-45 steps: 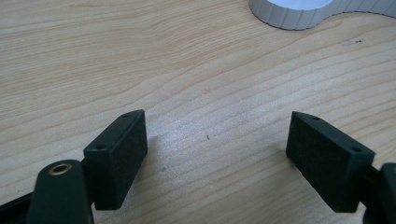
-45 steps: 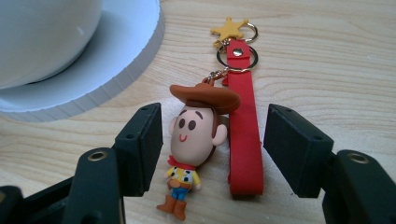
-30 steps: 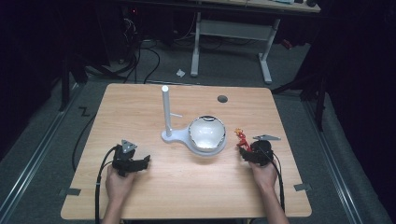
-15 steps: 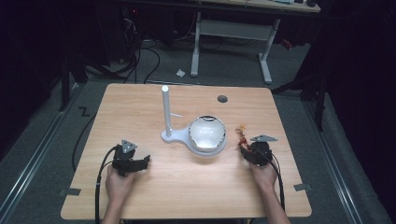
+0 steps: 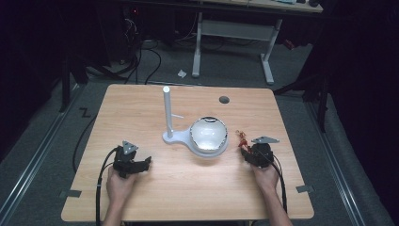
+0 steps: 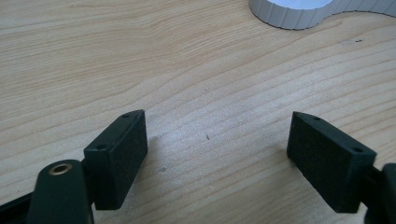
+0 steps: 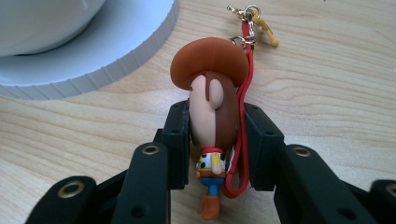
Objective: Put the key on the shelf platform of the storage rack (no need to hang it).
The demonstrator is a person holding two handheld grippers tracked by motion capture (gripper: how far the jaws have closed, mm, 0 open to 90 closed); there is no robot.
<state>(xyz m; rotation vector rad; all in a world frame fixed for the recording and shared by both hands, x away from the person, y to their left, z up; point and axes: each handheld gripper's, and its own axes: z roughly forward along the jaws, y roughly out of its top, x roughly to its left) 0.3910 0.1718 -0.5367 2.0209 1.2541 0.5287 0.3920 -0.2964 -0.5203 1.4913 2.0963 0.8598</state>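
— On the right side of the wooden table (image 5: 188,188), what do you have?

— My right gripper (image 7: 217,140) is squeezed shut on a little cowboy toy (image 7: 212,116). Its jaws have just closed, and the black pads press both sides of its smooth, round head. It has a brown hat, and a thin red strap (image 7: 243,116) with a small gold clip hangs beside it.

— And your left gripper (image 6: 215,158)?

— It holds nothing. Its flat, rough black pads stand wide apart over bare wood.

— What is the table like?

— Pale wood with wavy lines and a small round hole near the far edge. In the middle stands a white stand (image 5: 168,113) with a tall thin post, and a shiny round bowl (image 5: 208,135) sits on its base, just beside my toy.

— And the room?

— Dark, with a grey floor, cables, and another table's legs behind.

— Anything hard to see?

— The toy's face is turned away, and its legs are cut off at the bottom.
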